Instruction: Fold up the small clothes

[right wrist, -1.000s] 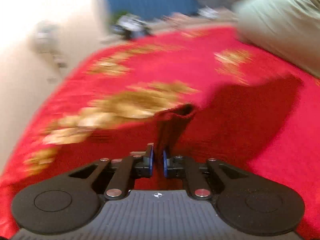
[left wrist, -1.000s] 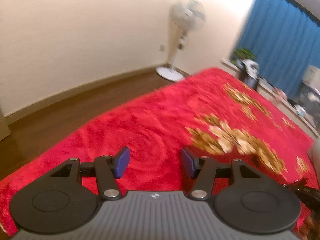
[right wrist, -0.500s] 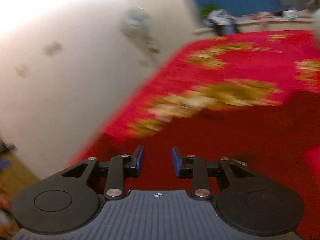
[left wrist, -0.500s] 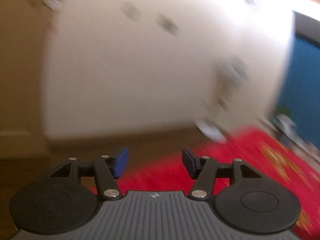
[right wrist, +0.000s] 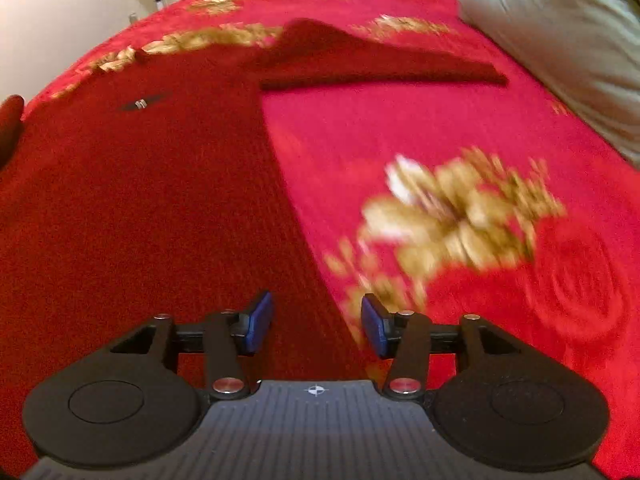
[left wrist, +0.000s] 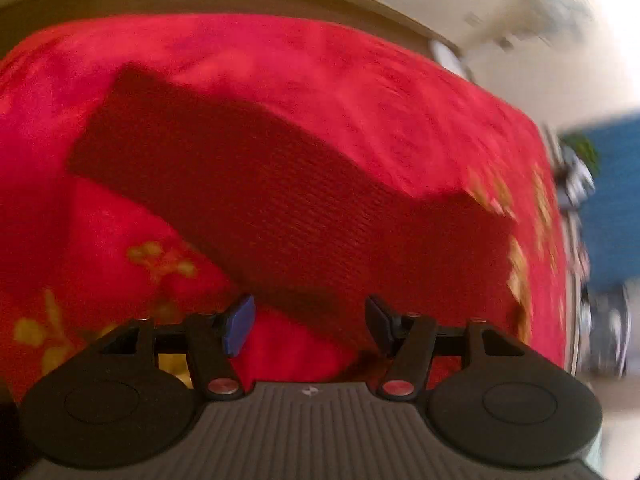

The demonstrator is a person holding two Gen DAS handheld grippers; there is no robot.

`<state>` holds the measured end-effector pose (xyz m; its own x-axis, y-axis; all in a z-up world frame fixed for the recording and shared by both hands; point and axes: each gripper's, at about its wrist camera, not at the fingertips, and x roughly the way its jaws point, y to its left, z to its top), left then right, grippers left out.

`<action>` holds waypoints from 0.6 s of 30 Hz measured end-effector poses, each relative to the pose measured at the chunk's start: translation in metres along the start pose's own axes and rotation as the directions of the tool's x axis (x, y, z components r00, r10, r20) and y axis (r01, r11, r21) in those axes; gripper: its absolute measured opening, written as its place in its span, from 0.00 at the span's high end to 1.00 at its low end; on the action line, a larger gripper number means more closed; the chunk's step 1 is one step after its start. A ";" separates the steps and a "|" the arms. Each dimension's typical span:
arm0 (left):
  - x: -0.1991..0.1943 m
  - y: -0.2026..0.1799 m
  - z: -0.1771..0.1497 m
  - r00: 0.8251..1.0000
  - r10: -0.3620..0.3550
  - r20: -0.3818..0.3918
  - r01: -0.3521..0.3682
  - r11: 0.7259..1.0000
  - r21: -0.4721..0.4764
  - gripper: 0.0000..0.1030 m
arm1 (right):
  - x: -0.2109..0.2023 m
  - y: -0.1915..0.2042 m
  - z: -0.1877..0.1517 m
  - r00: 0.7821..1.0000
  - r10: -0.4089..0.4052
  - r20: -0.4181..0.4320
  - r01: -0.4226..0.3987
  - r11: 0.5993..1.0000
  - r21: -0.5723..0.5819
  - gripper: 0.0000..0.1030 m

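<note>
A dark red knit sweater lies flat on the red blanket, one sleeve stretched to the right, a small label near its collar. My right gripper is open and empty just above the sweater's right side edge. In the left wrist view a sleeve of the same sweater runs diagonally across the blanket. My left gripper is open and empty over that sleeve's near edge.
The bed's red blanket has gold flower patterns. A grey-green pillow lies at the right. A standing fan, cream wall and blue curtain lie beyond the bed edge.
My right gripper let go of the red cloth it held and opened, then swung down over the sweater's side edge. My left gripper swung from the room view down over a sleeve, staying open.
</note>
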<state>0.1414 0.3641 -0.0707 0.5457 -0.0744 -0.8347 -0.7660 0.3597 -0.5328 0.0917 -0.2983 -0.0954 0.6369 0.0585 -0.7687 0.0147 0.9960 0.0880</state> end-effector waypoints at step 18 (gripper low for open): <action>-0.070 -0.005 0.011 0.847 0.120 0.518 -0.263 0.941 0.211 0.58 | -0.010 -0.014 -0.009 1.000 -0.012 0.023 0.011 0.999 0.044 0.39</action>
<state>0.1108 0.3772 -0.0078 0.5459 0.4622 -0.6988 -0.7928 0.5547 -0.2524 0.0783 -0.3125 -0.0944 0.6546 0.0445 -0.7546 0.0557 0.9927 0.1068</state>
